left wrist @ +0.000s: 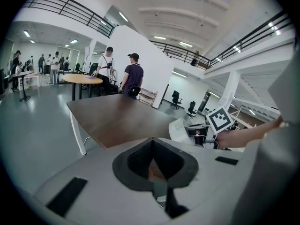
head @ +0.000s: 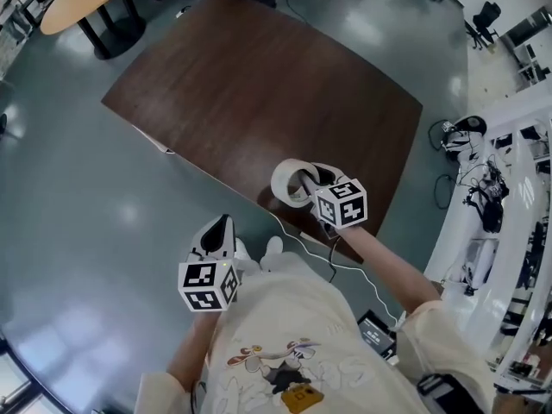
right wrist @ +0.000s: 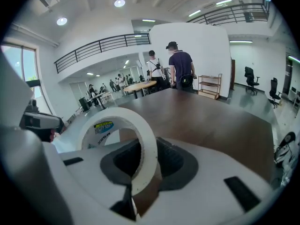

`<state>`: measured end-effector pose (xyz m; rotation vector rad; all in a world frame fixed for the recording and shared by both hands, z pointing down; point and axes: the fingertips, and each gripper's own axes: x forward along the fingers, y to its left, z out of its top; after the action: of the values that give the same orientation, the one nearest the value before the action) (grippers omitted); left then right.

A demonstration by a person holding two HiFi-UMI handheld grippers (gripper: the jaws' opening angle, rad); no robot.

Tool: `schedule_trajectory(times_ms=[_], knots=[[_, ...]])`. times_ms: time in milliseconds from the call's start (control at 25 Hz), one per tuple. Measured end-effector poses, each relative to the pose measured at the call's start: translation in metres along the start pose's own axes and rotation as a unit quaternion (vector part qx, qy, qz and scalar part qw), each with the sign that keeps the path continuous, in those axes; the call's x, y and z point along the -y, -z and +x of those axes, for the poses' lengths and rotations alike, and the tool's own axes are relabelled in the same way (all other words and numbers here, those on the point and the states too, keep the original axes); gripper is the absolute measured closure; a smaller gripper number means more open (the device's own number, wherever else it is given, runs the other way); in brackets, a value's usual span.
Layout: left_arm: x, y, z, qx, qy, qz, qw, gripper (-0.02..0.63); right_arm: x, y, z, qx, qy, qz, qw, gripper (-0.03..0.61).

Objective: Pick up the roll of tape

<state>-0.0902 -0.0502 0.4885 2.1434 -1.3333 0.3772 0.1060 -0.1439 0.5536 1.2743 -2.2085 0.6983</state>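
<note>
Right gripper view: right gripper (right wrist: 140, 168) clenched on roll of tape (right wrist: 119, 112), held off brown table (right wrist: 211, 121); pickup seemingly done. Left gripper (left wrist: 152, 167) closed, empty.

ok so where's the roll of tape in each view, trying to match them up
head view: roll of tape just below centre, over the brown table's near edge.
left gripper view: probably the pale curve just left of the marker cube, right of centre.
right gripper view: lower centre-left, standing on edge between the tongs.
shared landmark: the brown table, in all three.
</note>
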Motion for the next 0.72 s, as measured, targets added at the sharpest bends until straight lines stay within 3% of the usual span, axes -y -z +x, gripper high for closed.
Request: schedule_trajectory(times_ms=[440, 720], knots=[[0.027, -0.017, 0.000, 0.000, 0.044, 0.027, 0.9987, 0.607, -0.020, -0.032, -0.088, 0.093, -0.009, 0.046, 0.995, 0.486], [0.043, -0.013, 0.005, -0.005, 0.058, 0.033, 0.9978, 0.607, -0.029, -0.037, -0.128, 0.124, -0.022, 0.055, 0.990, 0.485]])
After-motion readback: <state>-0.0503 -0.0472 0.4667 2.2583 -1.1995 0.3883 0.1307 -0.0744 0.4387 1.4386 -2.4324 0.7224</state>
